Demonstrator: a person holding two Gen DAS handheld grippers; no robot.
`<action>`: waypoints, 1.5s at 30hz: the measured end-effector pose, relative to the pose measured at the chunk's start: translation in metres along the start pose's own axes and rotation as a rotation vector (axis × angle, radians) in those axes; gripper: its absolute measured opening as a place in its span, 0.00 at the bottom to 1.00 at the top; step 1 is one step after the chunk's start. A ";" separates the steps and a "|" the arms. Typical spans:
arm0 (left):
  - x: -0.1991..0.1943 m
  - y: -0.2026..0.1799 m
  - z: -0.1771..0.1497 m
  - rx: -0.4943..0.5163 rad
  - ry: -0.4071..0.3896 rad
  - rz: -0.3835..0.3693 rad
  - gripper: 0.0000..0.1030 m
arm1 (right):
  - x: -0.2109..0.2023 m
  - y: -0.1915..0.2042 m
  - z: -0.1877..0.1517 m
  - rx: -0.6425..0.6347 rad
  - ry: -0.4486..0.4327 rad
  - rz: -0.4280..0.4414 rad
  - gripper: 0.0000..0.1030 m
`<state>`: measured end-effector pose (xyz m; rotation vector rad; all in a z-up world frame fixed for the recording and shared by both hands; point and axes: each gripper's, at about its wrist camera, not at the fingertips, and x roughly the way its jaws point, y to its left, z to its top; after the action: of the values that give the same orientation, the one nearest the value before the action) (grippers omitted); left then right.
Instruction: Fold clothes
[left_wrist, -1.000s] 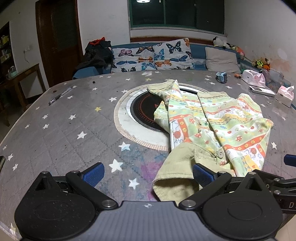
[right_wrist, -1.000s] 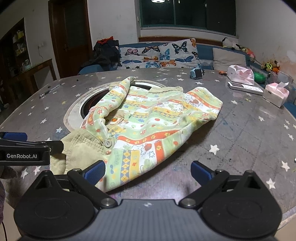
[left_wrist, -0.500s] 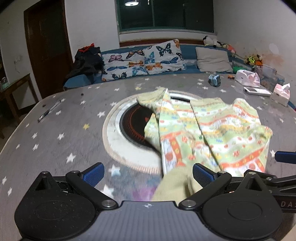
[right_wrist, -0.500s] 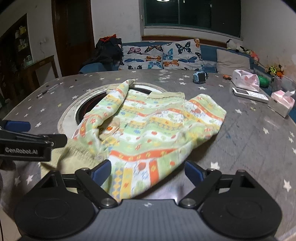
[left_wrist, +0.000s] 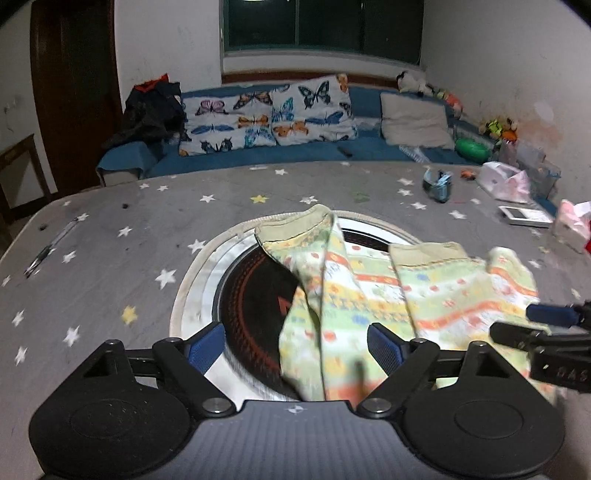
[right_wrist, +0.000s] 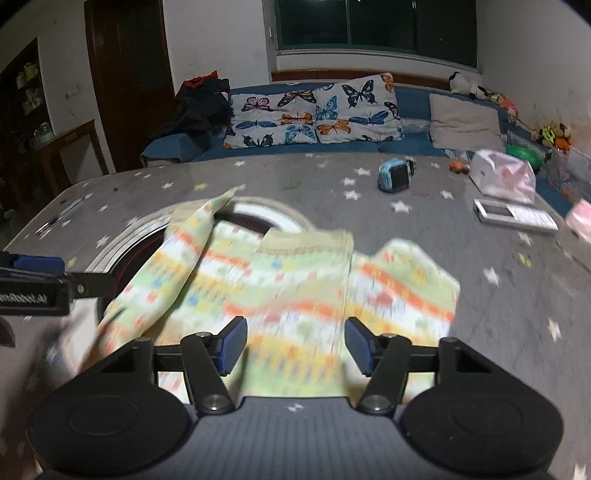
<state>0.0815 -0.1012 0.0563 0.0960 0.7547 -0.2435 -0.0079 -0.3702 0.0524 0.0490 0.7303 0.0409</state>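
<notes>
A small green, yellow and orange patterned garment (left_wrist: 369, 295) lies crumpled on the grey star-print table (left_wrist: 110, 258), partly over the round black hotplate (left_wrist: 258, 306). My left gripper (left_wrist: 295, 347) is open, low over the garment's near left part. My right gripper (right_wrist: 293, 349) is open over the garment (right_wrist: 295, 288), whose near edge lies between its fingers; that view is blurred. Each gripper shows at the side of the other's view.
A pen (left_wrist: 48, 251) lies at the table's left edge. A blue watch (left_wrist: 437, 184), a white device (left_wrist: 524, 216) and pink tissue packs (left_wrist: 506, 177) sit at the far right. A blue sofa with butterfly pillows (left_wrist: 266, 118) stands behind.
Both grippers have moved forward over the garment and narrowed their openings somewhat. The garment's near corduroy-coloured part has passed out of sight under the grippers.
</notes>
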 end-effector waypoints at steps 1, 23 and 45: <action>0.008 0.001 0.006 -0.002 0.008 -0.005 0.83 | 0.007 0.000 0.006 -0.006 0.002 -0.002 0.57; 0.077 0.001 0.029 0.097 0.026 -0.097 0.04 | 0.104 0.041 0.040 -0.104 0.094 0.010 0.06; -0.037 0.093 -0.029 -0.116 -0.106 0.009 0.03 | -0.101 -0.088 -0.010 0.099 -0.233 -0.165 0.00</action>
<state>0.0601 0.0004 0.0607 -0.0230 0.6614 -0.1948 -0.0880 -0.4630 0.1076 0.0864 0.5007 -0.1564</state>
